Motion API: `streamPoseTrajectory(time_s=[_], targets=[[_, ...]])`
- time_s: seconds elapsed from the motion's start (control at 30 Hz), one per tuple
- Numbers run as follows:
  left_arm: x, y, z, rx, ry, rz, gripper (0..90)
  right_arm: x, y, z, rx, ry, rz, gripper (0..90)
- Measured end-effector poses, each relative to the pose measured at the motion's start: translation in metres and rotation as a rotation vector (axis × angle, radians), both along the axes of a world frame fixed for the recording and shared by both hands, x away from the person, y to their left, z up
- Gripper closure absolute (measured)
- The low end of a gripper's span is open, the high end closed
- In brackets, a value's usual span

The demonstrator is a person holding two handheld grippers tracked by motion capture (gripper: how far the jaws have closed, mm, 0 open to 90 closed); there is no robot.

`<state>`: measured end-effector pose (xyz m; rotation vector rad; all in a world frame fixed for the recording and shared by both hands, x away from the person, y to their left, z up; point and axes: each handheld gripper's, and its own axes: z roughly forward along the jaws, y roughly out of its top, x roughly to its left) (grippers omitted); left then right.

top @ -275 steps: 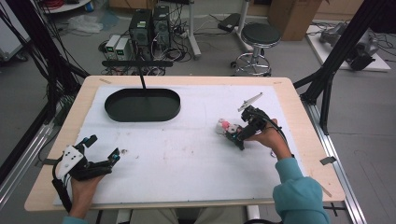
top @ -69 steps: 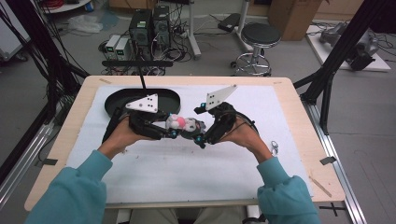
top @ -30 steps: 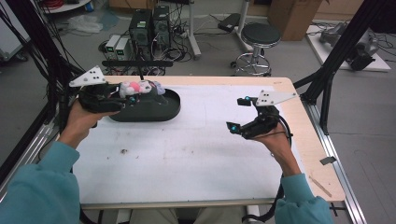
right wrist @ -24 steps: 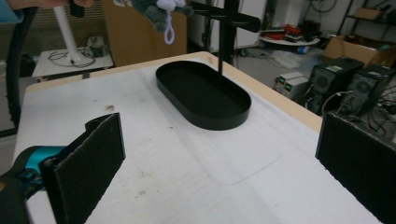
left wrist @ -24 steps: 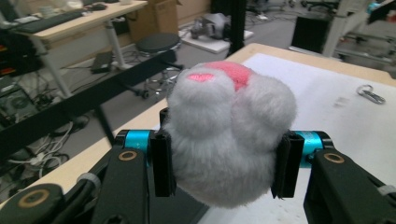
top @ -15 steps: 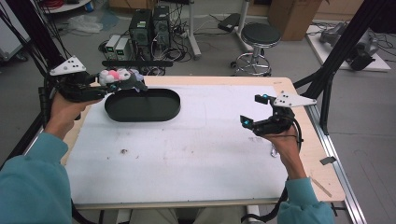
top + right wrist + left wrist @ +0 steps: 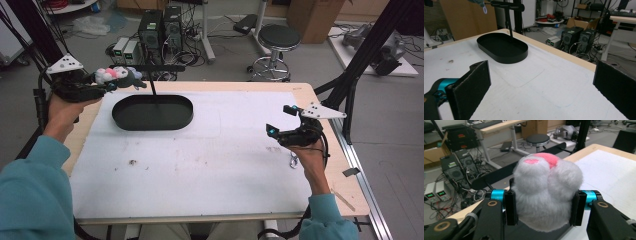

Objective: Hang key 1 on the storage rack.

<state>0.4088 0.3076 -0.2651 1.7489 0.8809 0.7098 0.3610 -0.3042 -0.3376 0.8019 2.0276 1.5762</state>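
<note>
Left gripper view shows the two black jaws pressed on both sides of a soft toy (white fur with a pink patch on top). From the high view, the left gripper holds this toy in the air beyond the far left corner of the table, near a black oval tray. The right gripper has its jaws wide apart with nothing between them, above the white mat at the right side, well apart from the tray.
</note>
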Motion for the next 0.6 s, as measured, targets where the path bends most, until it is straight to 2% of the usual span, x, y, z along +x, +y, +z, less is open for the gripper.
streamPoseTrajectory(time_s=[0.13, 0.23, 0.33, 0.47, 0.6], targets=[[0.004, 0.004, 0.001, 0.009, 0.005, 0.022, 53.4, -0.001, -0.004, 0.0, 0.003, 0.007, -0.018, 0.6], [0.006, 0.004, 0.001, -0.001, 0.001, 0.037, 53.4, -0.002, -0.007, -0.001, 0.015, -0.007, -0.028, 0.6], [0.01, 0.004, 0.002, 0.016, 0.0, 0.043, 53.4, -0.003, -0.01, -0.005, 0.006, -0.006, -0.038, 0.6], [0.015, 0.003, 0.003, 0.009, -0.005, 0.062, 53.4, -0.005, -0.016, -0.01, 0.007, 0.002, -0.049, 0.6], [0.02, 0.002, 0.006, 0.027, -0.003, 0.071, 53.4, -0.006, -0.019, -0.012, 0.018, 0.006, -0.053, 0.6]])
